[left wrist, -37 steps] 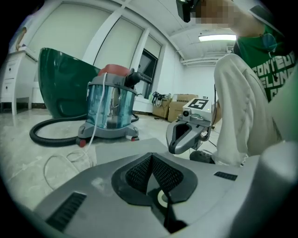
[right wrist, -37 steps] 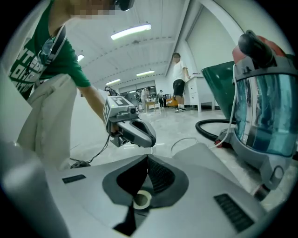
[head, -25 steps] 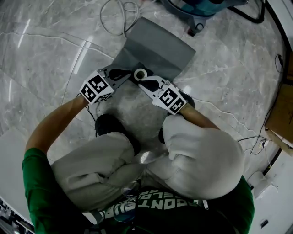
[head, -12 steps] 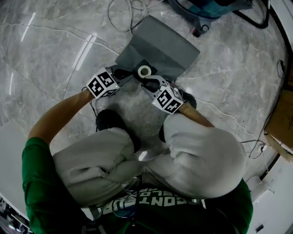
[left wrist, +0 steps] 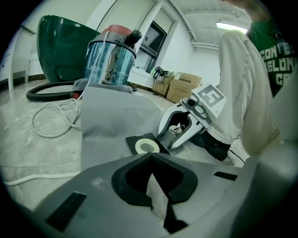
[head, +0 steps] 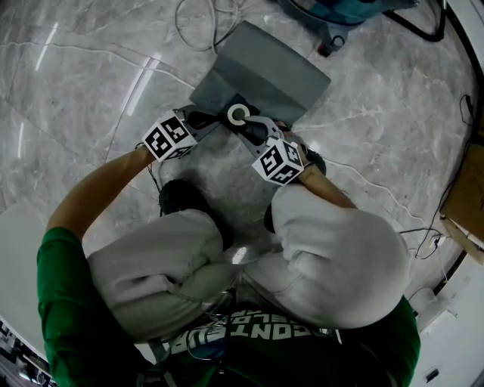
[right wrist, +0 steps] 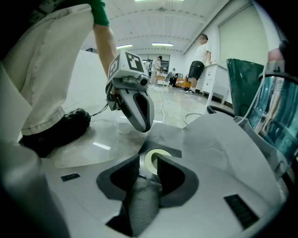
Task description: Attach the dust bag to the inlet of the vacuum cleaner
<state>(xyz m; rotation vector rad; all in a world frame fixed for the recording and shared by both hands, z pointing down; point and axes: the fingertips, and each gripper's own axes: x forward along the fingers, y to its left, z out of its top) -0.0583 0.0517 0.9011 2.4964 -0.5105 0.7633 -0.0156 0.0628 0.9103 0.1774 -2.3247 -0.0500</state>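
Observation:
The grey dust bag lies flat on the marble floor, its black collar with a white ring at the near end. My right gripper is at the ring's right side; its jaws have just been opening and now stand open, with bag fabric showing in the gap and the ring just past the tips. Nothing is pressed. My left gripper rests at the collar's left edge, its tips touching, shut on nothing; the collar lies just beyond them. The teal vacuum cleaner stands behind the bag.
A white cable coils on the floor left of the vacuum, and a black hose curls beside it. A green bin stands at the back. Cardboard boxes sit by the far wall. The person's black shoes are close behind the grippers.
The right gripper has rolled and its jaws have spread from shut to open beside the ring. Both grippers have sunk a little toward the collar.

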